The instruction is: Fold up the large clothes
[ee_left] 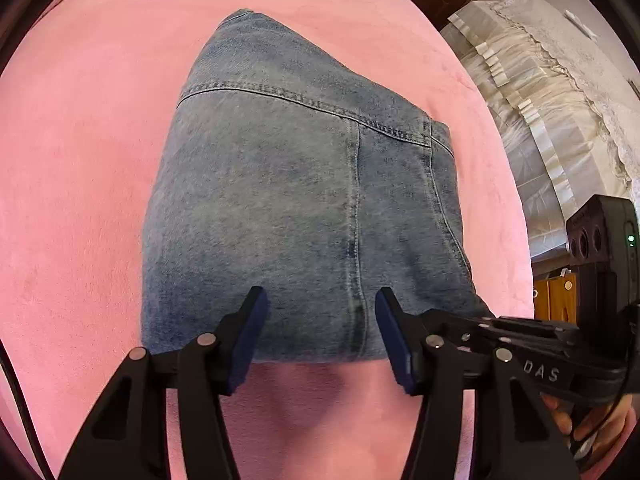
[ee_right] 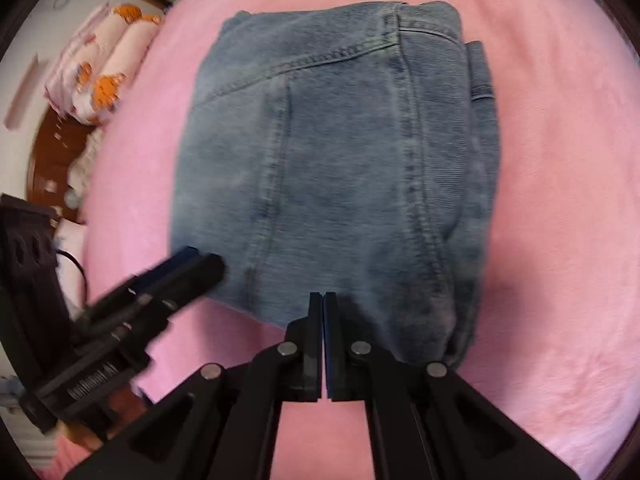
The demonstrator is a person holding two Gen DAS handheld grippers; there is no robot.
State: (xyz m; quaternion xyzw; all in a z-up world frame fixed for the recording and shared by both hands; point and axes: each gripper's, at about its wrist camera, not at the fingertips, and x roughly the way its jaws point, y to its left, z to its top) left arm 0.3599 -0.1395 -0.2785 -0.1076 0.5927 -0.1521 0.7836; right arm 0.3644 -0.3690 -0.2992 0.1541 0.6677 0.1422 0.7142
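Observation:
A pair of blue jeans [ee_left: 296, 200] lies folded into a compact block on the pink blanket [ee_left: 80, 184]. My left gripper [ee_left: 318, 300] is open and empty, its fingers spread over the near edge of the jeans. In the right wrist view the jeans [ee_right: 340, 168] fill the middle. My right gripper [ee_right: 322, 300] is shut with nothing between its pads, its tips at the near edge of the jeans. The left gripper [ee_right: 196, 264] shows there at the left, at the jeans' near left corner. The right gripper's body [ee_left: 520, 344] shows in the left wrist view at lower right.
A cream ruffled bedcover [ee_left: 552, 112] lies beyond the pink blanket at the right. Rolled pink and orange patterned bedding [ee_right: 100, 76] sits at the upper left of the right wrist view, near a brown wooden surface [ee_right: 52, 156].

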